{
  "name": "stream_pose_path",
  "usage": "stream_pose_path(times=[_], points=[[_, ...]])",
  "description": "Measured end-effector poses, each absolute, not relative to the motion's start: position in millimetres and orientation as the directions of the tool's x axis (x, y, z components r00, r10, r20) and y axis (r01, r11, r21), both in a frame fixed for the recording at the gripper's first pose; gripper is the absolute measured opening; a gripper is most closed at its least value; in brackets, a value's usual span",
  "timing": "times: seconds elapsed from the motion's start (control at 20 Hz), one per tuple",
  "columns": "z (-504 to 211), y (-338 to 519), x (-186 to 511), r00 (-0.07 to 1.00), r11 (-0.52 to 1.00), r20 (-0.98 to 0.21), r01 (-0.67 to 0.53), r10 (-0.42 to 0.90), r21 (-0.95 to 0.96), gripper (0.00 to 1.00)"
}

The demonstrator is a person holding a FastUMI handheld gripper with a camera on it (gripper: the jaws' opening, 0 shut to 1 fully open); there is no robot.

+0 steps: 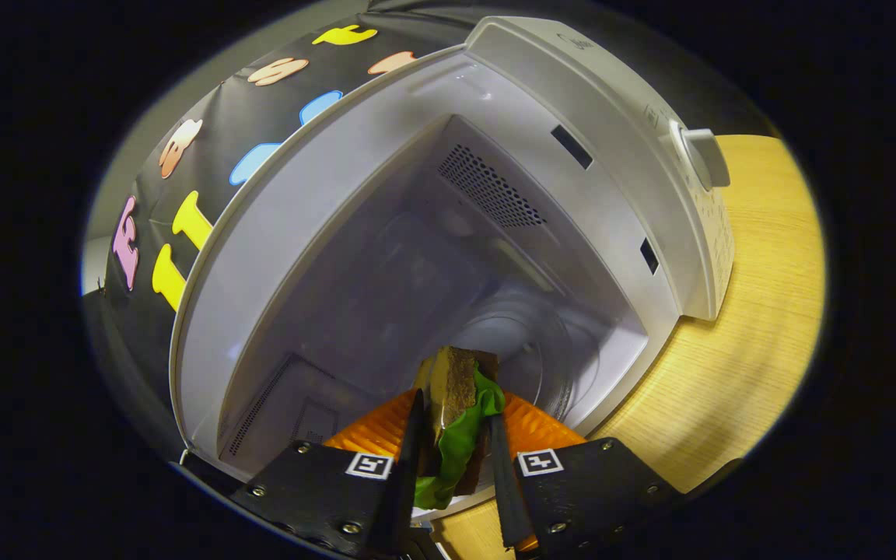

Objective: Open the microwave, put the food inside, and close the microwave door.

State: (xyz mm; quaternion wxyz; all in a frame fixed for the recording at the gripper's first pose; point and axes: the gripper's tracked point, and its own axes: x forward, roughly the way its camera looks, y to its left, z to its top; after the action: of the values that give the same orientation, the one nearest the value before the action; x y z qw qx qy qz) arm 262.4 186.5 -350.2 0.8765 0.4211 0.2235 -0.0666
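Note:
A white microwave (635,155) stands with its door swung open, its pale cavity (417,264) wide before me. My gripper (454,424) is shut on a sandwich (457,397) with brown bread and green lettuce, both fingers pressing its sides. The sandwich sits at the cavity's mouth, just in front of the glass turntable (530,350) on the cavity floor. The view is tilted, so the microwave leans to one side.
The microwave rests on a light wooden table (751,327). A round knob (703,155) sticks out of the control panel beside the cavity. Vent holes (487,187) mark an inner wall. Black cloth (183,194) hangs behind the microwave.

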Motion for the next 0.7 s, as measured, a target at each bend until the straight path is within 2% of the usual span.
stream_pose_path(times=[0.05, 0.15, 0.2, 0.4, 0.7], points=[[-348, 186, 259, 0.888, 0.654, -0.454, 0.301, 0.073, 0.694, 0.5], [-355, 181, 252, 0.872, 0.71, -0.487, 0.308, 0.056, 0.633, 1.0], [-356, 178, 248, 0.864, 0.732, -0.501, 0.309, 0.05, 0.607, 0.97], [-356, 158, 232, 0.839, 0.835, -0.544, 0.316, -0.024, 0.45, 0.97], [-323, 152, 210, 0.85, 0.878, -0.526, 0.24, 0.015, 0.413, 0.97]])
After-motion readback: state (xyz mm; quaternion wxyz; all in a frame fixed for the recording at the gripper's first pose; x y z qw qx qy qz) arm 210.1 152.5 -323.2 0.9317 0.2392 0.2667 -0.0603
